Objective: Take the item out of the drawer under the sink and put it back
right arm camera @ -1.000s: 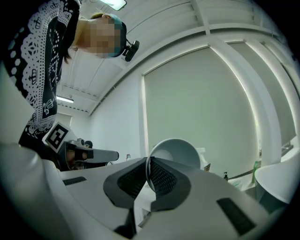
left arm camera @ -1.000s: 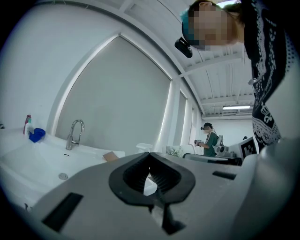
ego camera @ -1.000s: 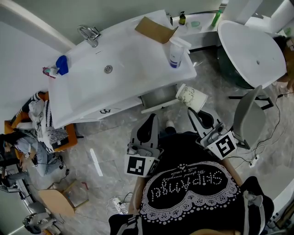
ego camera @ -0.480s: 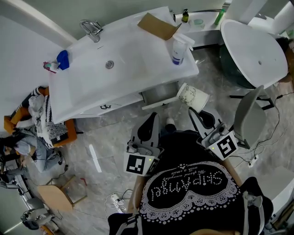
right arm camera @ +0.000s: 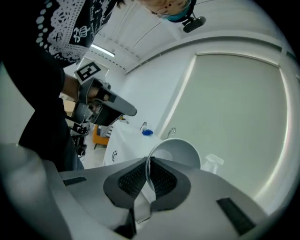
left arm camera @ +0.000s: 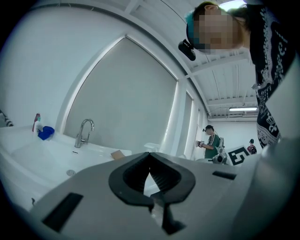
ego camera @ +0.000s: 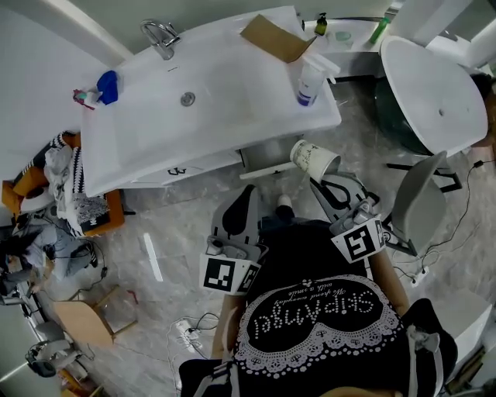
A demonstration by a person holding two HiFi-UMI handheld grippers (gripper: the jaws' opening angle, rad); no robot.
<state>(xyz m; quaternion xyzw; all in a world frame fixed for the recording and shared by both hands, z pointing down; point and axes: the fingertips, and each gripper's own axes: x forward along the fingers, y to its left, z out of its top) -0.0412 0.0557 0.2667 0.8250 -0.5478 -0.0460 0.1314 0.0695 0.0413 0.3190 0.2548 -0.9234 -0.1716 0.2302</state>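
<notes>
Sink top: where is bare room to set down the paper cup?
Free: the sink top's broad middle between the drain and the spray bottle, and the near-left stretch before the blue item. Crowded: the right end, where cardboard and spray bottle sit together.

I held two grippers, the left gripper (ego camera: pixel 251 198) and the right gripper (ego camera: pixel 316 180). They carried two marker cubes, a left marker cube (ego camera: pixel 225 276) and a right marker cube (ego camera: pixel 358 243). I counted one paper cup (ego camera: pixel 314 159) and one open drawer (ego camera: pixel 267 160). There was one sink (ego camera: pixel 155 132), with one faucet (ego camera: pixel 159 36) and one drain (ego camera: pixel 187 98). On it I counted one spray bottle (ego camera: pixel 309 77), one piece of cardboard (ego camera: pixel 277 37) and one blue object (ego camera: pixel 108 85). I counted two more bottles, a dark bottle (ego camera: pixel 320 23) and a green bottle (ego camera: pixel 381 29), and one grey chair (ego camera: pixel 418 198). My left gripper view showed two people far off, a person in green (left arm camera: pixel 212 142) and a second person (left arm camera: pixel 252 146).
</notes>
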